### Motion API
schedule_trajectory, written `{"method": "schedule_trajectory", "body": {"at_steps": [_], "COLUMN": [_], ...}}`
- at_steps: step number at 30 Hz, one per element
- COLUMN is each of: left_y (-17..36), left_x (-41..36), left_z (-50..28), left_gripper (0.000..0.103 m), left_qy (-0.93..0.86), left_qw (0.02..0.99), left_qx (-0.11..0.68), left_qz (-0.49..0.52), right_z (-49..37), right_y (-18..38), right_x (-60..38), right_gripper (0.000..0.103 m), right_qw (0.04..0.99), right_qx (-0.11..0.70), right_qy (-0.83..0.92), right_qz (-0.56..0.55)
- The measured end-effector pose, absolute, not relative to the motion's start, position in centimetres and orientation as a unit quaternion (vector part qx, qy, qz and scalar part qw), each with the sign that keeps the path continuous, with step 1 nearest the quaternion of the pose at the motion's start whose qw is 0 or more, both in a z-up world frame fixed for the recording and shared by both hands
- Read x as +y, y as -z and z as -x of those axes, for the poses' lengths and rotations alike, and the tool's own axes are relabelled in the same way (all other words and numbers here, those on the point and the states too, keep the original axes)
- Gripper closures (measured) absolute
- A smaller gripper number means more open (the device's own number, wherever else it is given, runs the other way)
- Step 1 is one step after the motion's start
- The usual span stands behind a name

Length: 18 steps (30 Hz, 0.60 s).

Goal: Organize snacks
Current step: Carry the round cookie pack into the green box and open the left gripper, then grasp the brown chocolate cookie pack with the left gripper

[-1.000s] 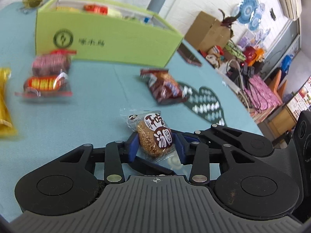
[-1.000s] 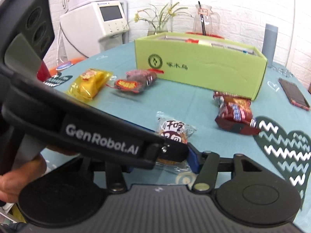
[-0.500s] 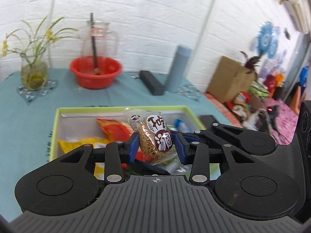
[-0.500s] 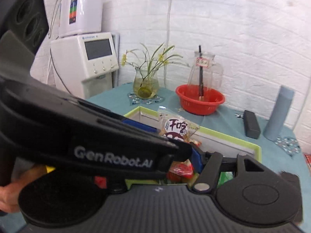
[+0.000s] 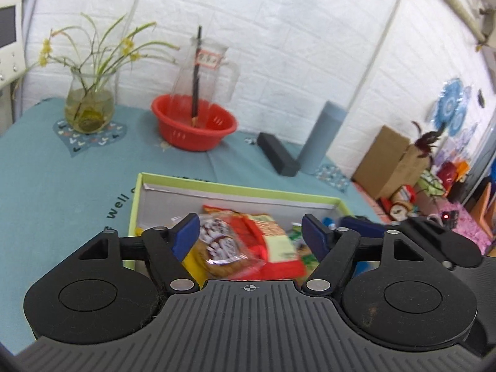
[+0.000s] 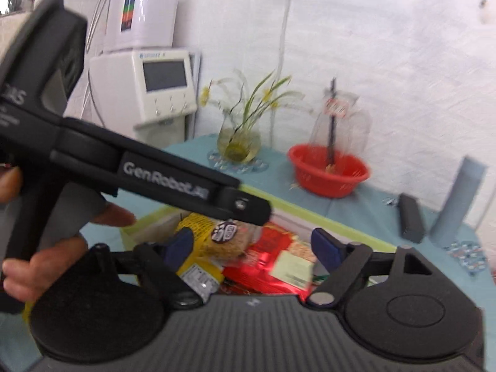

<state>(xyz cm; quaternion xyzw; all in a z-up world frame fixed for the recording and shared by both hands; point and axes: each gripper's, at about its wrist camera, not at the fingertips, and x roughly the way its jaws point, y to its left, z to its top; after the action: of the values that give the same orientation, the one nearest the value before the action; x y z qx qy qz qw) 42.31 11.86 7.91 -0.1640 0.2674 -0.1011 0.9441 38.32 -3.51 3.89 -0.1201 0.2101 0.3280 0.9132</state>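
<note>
The round sesame cake (image 5: 217, 248) in its clear wrapper lies blurred on the packets inside the green box (image 5: 235, 186). My left gripper (image 5: 249, 237) hangs over the box. Its jaws are opening, and the cake sits between them near the left pad (image 5: 186, 235), with neither pad pressing on it. In the right wrist view the same cake (image 6: 228, 238) shows between the spreading blue pads of my right gripper (image 6: 252, 248), also untouched. A red packet (image 5: 266, 241) and a yellow packet (image 6: 198, 248) lie under it. The left tool's black body (image 6: 161, 183) crosses that view, held by a hand (image 6: 46, 263).
Behind the box stand a red basin (image 5: 195, 127) with a glass jug, a vase of yellow flowers (image 5: 90, 108), a grey cylinder (image 5: 322, 136) and a black case (image 5: 279, 155). A white machine (image 6: 155, 86) stands at the left table edge. Cardboard boxes and clutter fill the floor at right.
Both grippers, shut together on the cake low over the table, rose and carried it over the green box. Now both jaws have spread and the cake has dropped among the packets.
</note>
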Motion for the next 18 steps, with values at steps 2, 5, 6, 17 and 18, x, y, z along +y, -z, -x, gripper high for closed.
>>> {"method": "schedule_trajectory", "body": {"at_steps": [2,5,6,17,18], "left_y": [-8.4,-7.8,-7.1,-0.2,-0.2], "left_x": [10.9,8.9,7.9,0.6,0.3], "left_z": [-39.9,-36.5,-35.6,-36.9,-37.2], "left_gripper": [0.035,0.03,0.03,0.039,0.039], "left_qy": [0.118,0.148,0.158,0.187,0.185], "left_qw": [0.945,0.941,0.936,0.878,0.879], "left_qx": [0.259,0.264,0.275,0.405,0.405], "left_qz": [0.16,0.154,0.154,0.175,0.171], "right_z": [-35.6,-32.0,-31.1,-28.7,-29.1], "right_y": [-4.3,-2.8,-1.7,3.6,3.7], "right_x": [-6.2,-9.8,-10.7,-14.5,-14.1], "right_gripper": [0.01,0.01,0.01,0.01,0.01], "right_qw": [0.921,0.923,0.923,0.914,0.912], "right_qx": [0.205,0.234,0.251,0.329,0.328], "right_qy": [-0.316,-0.293,-0.281,-0.228,-0.231], "right_qz": [0.104,0.082,0.081,0.072,0.078]}}
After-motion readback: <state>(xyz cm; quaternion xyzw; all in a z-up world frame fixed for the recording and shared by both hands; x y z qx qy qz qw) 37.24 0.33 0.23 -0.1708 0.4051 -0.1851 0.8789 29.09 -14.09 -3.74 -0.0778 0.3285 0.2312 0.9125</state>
